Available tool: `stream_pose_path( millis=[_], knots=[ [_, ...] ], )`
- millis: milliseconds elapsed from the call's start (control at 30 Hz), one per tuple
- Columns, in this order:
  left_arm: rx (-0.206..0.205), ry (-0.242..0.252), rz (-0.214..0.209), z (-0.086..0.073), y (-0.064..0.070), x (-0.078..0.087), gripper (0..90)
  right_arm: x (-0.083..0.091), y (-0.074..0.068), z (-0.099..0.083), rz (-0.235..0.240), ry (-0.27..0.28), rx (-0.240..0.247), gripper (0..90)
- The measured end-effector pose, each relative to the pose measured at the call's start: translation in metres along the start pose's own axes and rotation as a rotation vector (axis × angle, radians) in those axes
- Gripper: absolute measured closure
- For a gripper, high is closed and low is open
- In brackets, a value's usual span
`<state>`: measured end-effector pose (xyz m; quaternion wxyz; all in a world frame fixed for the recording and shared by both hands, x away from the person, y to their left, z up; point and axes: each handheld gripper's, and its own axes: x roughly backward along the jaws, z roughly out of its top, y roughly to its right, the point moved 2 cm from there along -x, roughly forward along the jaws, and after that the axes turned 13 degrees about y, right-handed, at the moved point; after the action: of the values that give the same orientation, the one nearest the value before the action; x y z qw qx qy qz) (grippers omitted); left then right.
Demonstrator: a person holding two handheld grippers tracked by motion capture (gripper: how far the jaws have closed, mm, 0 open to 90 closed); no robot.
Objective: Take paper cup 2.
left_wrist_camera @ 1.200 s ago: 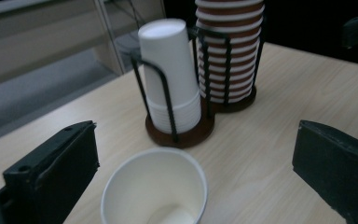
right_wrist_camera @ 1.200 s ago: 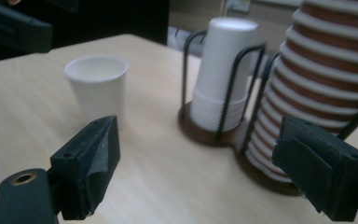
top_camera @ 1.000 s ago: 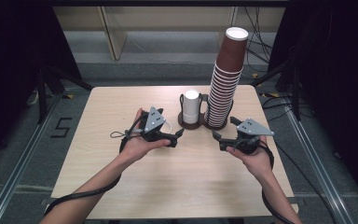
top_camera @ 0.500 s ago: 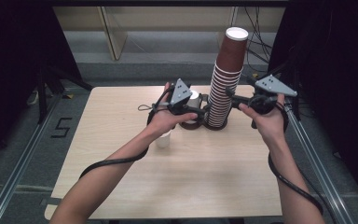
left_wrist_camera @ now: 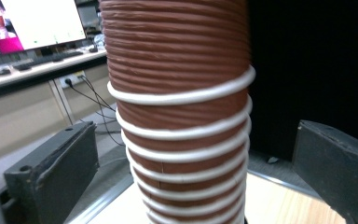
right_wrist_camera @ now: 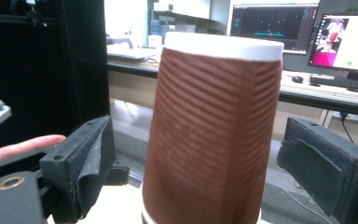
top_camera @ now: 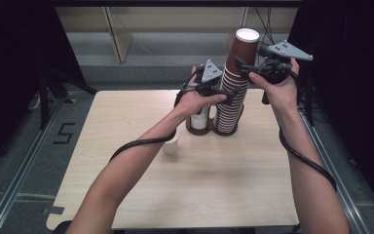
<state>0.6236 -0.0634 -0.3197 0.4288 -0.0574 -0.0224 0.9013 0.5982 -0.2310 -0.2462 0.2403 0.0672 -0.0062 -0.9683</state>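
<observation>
A tall stack of ribbed brown paper cups (top_camera: 233,92) with white rims stands in a black holder (top_camera: 224,130) at the table's far middle. My left gripper (top_camera: 228,95) is open around the stack's middle, and in the left gripper view its jaws flank the stack (left_wrist_camera: 182,107) with gaps on both sides. My right gripper (top_camera: 241,63) is open around the top cup (top_camera: 246,44). The right gripper view has that cup (right_wrist_camera: 214,126) between the two jaws, untouched. A white cup (top_camera: 199,119) sits in the holder's left ring.
A small white cup (top_camera: 171,145) stands loose on the wooden table (top_camera: 224,185), under the left forearm. Black curtains and dark floor rails border the table. Desks with lit monitors (right_wrist_camera: 349,39) stand beyond it.
Both grippers rose from low over the table's middle to the cup stack. The left closed in on its middle, the right on the top cup. The small white cup came into sight.
</observation>
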Motion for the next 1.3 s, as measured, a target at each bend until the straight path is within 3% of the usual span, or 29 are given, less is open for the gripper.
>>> stream_pose_path(
  millis=[33, 233, 633, 1067, 1300],
  knots=[
    [0.023, 0.003, 0.011, 0.001, -0.003, -0.006, 0.0, -0.002, 0.000, 0.000, -0.001, -0.006, -0.010, 10.7],
    [0.047, 0.001, 0.028, 0.003, -0.007, -0.019, 0.0, -0.016, 0.003, 0.003, -0.017, -0.026, -0.013, 10.5],
    [0.098, -0.013, 0.010, -0.003, -0.006, -0.031, 3.7, -0.031, 0.006, 0.000, -0.032, -0.046, -0.009, 10.5],
    [0.108, -0.011, 0.010, -0.002, -0.005, -0.032, 6.1, -0.034, 0.003, -0.002, -0.049, -0.040, -0.023, 18.5],
    [0.111, -0.010, 0.014, -0.002, -0.005, -0.032, 6.2, -0.033, 0.002, 0.011, -0.076, 0.015, -0.025, 19.4]
  ],
)
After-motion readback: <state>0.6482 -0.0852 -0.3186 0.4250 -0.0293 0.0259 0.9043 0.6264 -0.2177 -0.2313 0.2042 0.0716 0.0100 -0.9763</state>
